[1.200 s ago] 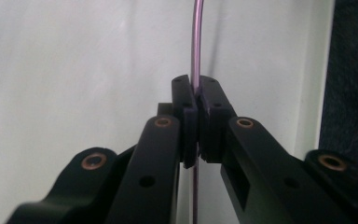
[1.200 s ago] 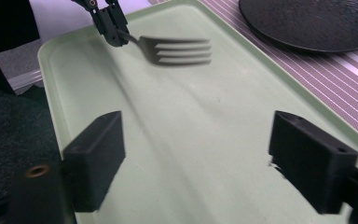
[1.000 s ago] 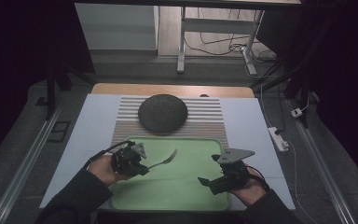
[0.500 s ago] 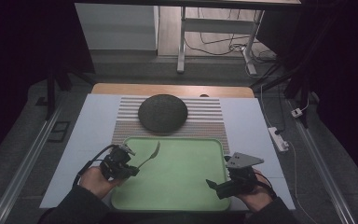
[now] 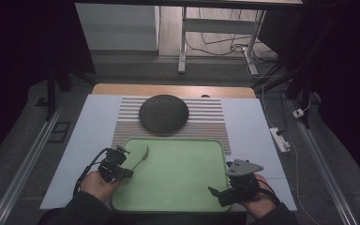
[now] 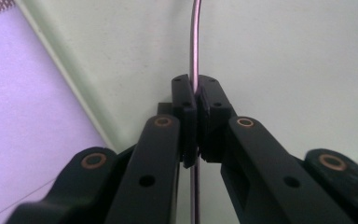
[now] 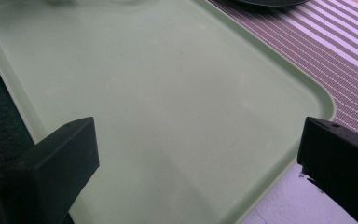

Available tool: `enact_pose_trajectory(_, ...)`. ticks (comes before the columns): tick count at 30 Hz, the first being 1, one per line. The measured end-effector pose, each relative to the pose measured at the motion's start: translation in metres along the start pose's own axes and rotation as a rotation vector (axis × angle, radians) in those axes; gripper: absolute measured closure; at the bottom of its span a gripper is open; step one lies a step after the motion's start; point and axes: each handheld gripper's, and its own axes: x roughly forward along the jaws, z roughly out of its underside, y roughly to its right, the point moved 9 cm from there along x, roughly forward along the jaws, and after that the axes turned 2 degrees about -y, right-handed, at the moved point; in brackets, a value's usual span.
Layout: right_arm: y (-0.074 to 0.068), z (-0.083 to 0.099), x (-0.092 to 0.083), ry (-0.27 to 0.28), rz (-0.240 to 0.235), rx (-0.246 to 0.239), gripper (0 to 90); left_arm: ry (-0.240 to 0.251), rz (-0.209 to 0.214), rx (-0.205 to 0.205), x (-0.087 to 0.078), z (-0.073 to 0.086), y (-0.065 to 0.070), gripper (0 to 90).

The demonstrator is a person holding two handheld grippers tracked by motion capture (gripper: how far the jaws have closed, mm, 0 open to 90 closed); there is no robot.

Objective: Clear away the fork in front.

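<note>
Left hand-held gripper (image 5: 127, 172) clamped on thin metal spoon (image 5: 143, 154) over pale green plastic tray (image 5: 187, 187), probably for setting down; right hand-held gripper (image 5: 216, 193) wide open, empty.

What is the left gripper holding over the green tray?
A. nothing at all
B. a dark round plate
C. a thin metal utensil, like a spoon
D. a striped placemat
C: the left gripper has its jaws shut on a thin metal utensil, above the green tray.

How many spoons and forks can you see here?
1. One metal utensil, spoon or fork I cannot tell, is held by the left gripper over the green tray's left edge. No others visible.
</note>
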Motion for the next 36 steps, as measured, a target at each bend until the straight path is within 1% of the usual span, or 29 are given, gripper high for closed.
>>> enact_pose_trajectory(2,0.000,0.001,-0.002,0.001,0.003,0.002,0.0,-0.002,-0.002,-0.021,0.004,-0.001,-0.001,85.9)
enact_pose_trajectory(4,0.000,0.003,-0.004,0.002,0.007,0.012,0.0,-0.014,0.011,-0.030,0.009,-0.001,0.001,85.6)
enact_pose_trajectory(6,0.001,0.006,-0.005,-0.005,0.007,0.017,0.0,-0.008,0.016,-0.032,0.010,-0.001,0.002,85.0)
enact_pose_trajectory(9,0.003,0.010,-0.007,-0.011,0.010,0.027,0.0,0.006,0.015,-0.016,0.009,-0.002,0.001,82.2)
enact_pose_trajectory(11,0.004,0.012,-0.008,-0.011,0.012,0.030,0.0,0.038,0.022,-0.003,0.005,-0.005,0.000,77.9)
enact_pose_trajectory(12,0.004,0.012,-0.009,-0.011,0.013,0.039,0.0,0.051,0.019,-0.003,0.002,-0.006,-0.002,77.6)
enact_pose_trajectory(13,0.005,0.014,-0.010,-0.013,0.016,0.042,0.0,0.075,0.024,0.003,-0.002,-0.010,-0.003,77.6)
enact_pose_trajectory(15,0.007,0.017,-0.013,-0.015,0.018,0.058,0.0,0.099,0.033,-0.003,-0.007,-0.015,-0.006,78.0)
enact_pose_trajectory(16,0.008,0.019,-0.014,-0.020,0.022,0.062,0.0,0.120,0.041,0.001,-0.010,-0.020,-0.008,78.5)
enact_pose_trajectory(17,0.008,0.021,-0.015,-0.020,0.021,0.074,0.0,0.131,0.051,0.006,-0.012,-0.024,-0.009,80.6)
enact_pose_trajectory(18,0.008,0.022,-0.016,-0.022,0.021,0.084,0.0,0.136,0.059,0.010,-0.013,-0.028,-0.011,82.6)
enact_pose_trajectory(19,0.009,0.024,-0.017,-0.023,0.023,0.088,0.0,0.141,0.066,0.026,-0.013,-0.033,-0.013,85.8)
enact_pose_trajectory(20,0.009,0.027,-0.018,-0.026,0.025,0.097,0.0,0.142,0.078,0.039,-0.012,-0.036,-0.013,88.4)
enact_pose_trajectory(21,0.010,0.028,-0.019,-0.028,0.028,0.100,0.0,0.137,0.099,0.049,-0.010,-0.040,-0.014,88.5)
enact_pose_trajectory(23,0.010,0.030,-0.021,-0.029,0.039,0.103,0.0,0.133,0.129,0.045,-0.005,-0.047,-0.015,88.6)
enact_pose_trajectory(24,0.011,0.031,-0.023,-0.027,0.043,0.103,0.0,0.130,0.130,0.054,-0.002,-0.050,-0.016,88.6)
enact_pose_trajectory(26,0.011,0.032,-0.025,-0.027,0.049,0.108,0.0,0.126,0.103,0.070,0.002,-0.055,-0.019,88.7)
enact_pose_trajectory(27,0.010,0.032,-0.025,-0.022,0.046,0.106,0.0,0.134,0.096,0.080,0.004,-0.058,-0.020,88.7)
enact_pose_trajectory(29,0.010,0.032,-0.025,-0.028,0.043,0.106,0.0,0.169,0.086,0.100,0.006,-0.064,-0.020,88.7)
enact_pose_trajectory(30,0.010,0.032,-0.025,-0.031,0.043,0.107,0.0,0.182,0.058,0.113,0.008,-0.067,-0.021,88.6)
enact_pose_trajectory(31,0.010,0.032,-0.024,-0.032,0.040,0.105,0.0,0.182,0.045,0.123,0.010,-0.068,-0.021,88.6)
enact_pose_trajectory(33,0.009,0.032,-0.024,-0.033,0.038,0.104,0.0,0.175,0.041,0.134,0.014,-0.069,-0.018,88.6)
enact_pose_trajectory(35,0.010,0.033,-0.023,-0.035,0.035,0.102,0.0,0.172,0.062,0.137,0.017,-0.070,-0.013,88.6)
enact_pose_trajectory(36,0.010,0.032,-0.023,-0.032,0.032,0.109,0.0,0.170,0.065,0.144,0.019,-0.071,-0.010,88.6)
